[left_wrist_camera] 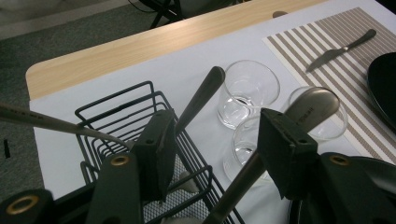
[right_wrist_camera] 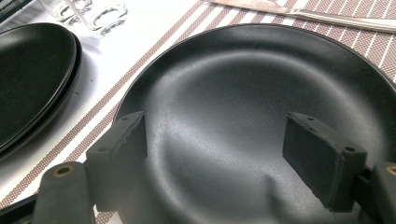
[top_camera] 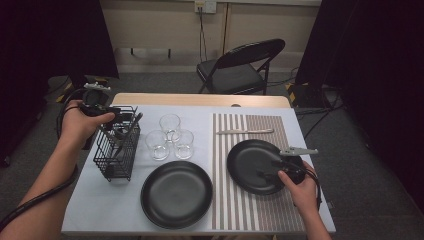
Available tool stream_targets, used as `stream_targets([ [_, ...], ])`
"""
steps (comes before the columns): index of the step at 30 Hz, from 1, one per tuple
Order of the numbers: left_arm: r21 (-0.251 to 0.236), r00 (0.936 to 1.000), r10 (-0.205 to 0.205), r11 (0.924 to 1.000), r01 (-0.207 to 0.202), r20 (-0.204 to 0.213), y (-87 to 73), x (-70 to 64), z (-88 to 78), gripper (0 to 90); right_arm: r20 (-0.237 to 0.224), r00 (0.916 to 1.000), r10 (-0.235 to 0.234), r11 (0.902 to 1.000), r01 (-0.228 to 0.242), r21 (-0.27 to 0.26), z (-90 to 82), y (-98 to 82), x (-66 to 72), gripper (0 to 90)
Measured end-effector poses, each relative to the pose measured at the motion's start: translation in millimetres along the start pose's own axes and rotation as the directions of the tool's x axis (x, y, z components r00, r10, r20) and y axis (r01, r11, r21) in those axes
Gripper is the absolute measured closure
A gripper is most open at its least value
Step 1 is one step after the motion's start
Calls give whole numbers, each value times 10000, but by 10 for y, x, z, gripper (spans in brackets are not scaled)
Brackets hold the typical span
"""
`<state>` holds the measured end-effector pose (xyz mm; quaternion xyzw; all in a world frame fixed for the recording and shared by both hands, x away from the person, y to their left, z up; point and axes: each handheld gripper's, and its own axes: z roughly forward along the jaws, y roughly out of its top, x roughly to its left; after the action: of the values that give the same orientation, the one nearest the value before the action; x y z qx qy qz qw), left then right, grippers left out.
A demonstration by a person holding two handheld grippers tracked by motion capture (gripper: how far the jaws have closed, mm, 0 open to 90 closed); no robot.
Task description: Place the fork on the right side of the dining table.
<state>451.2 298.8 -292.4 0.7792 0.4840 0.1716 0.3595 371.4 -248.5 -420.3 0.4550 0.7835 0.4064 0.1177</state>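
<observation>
plates (top_camera: 176, 194) blk | placemat (top_camera: 250, 210) brn/wht stripes | basket (top_camera: 118, 150) blk wire

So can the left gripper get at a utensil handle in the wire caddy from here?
Probably yes: the left gripper is open over the wire caddy, two utensil handles rise between its jaws, and nothing blocks them.

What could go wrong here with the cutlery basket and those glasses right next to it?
1. The left gripper sits open among several handles in the wire basket; closing now might catch two, or pinch one off-centre so it slips.
2. Pulling a utensil out at a slant could tip the basket or swing into the three glasses close beside it.
3. The right gripper hangs open low over the black plate and could nudge it.
</observation>
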Motion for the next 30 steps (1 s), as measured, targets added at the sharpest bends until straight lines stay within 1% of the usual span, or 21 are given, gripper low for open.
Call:
stream_targets([
  [1, 36, 9999, 111, 9999, -110, -82, 10, 2, 30, 469, -44, 10000, 14, 10000, -14, -15, -2, 0, -1, 213],
  [4, 54, 9999, 117, 9999, -117, -46, 20, 7, 79, 471, -43, 10000, 27, 10000, -27, -25, -4, -2, -6, 213],
  [5, 51, 10000, 61, 10000, -61, -61, 24, 3, 96, 472, -28, 10000, 21, 10000, -21, -17, -4, -3, -7, 213],
  [6, 129, 9999, 125, 9998, -124, -77, 30, 5, 111, 474, -55, 10000, 29, 10000, -29, -18, -2, -5, -10, 213],
  [12, 154, 9998, 144, 9998, -142, -129, 51, 11, 210, 485, -109, 9999, 92, 10000, -91, 12, 2, -16, -17, 213],
  [13, 252, 9998, 100, 9996, -96, -177, 55, 8, 253, 485, -115, 9999, 94, 10000, -94, 12, 4, -16, -16, 213],
  [14, 252, 9998, 100, 9996, -96, -177, 55, 8, 253, 487, -115, 9999, 94, 10000, -94, 12, 4, -16, -16, 213],
  [16, 301, 9997, 171, 9994, -165, -180, 63, 23, 296, 489, -110, 9999, 63, 10000, -62, 36, 12, -20, -14, 213],
  [17, 259, 9994, 134, 9996, -126, -312, 63, 29, 329, 496, -113, 9999, 72, 10000, -72, 52, 19, -22, -13, 213],
  [21, 209, 9992, 45, 9998, -36, -405, 71, 47, 388, 506, -139, 9999, 88, 10000, -87, 20, 15, -20, -18, 213],
  [23, 266, 9988, 124, 9996, -112, -477, 75, 52, 398, 511, -141, 9998, 134, 9999, -134, 17, 13, -23, -23, 213],
  [24, 189, 9988, -50, 9998, 59, -489, 74, 51, 426, 512, -143, 9998, 130, 9999, -130, 14, 16, -25, -27, 213],
  [25, 193, 9988, 27, 9998, -18, -480, 78, 62, 435, 514, -155, 9998, 146, 9999, -146, 28, 17, -27, -29, 213],
  [28, 123, 9984, -70, 9999, 77, -560, 82, 66, 471, 522, -199, 9997, 142, 9999, -141, 43, 22, -30, -30, 213],
  [30, 161, 9981, -21, 9999, 31, -624, 83, 69, 478, 526, -206, 9997, 142, 9999, -141, 44, 22, -30, -30, 213],
])
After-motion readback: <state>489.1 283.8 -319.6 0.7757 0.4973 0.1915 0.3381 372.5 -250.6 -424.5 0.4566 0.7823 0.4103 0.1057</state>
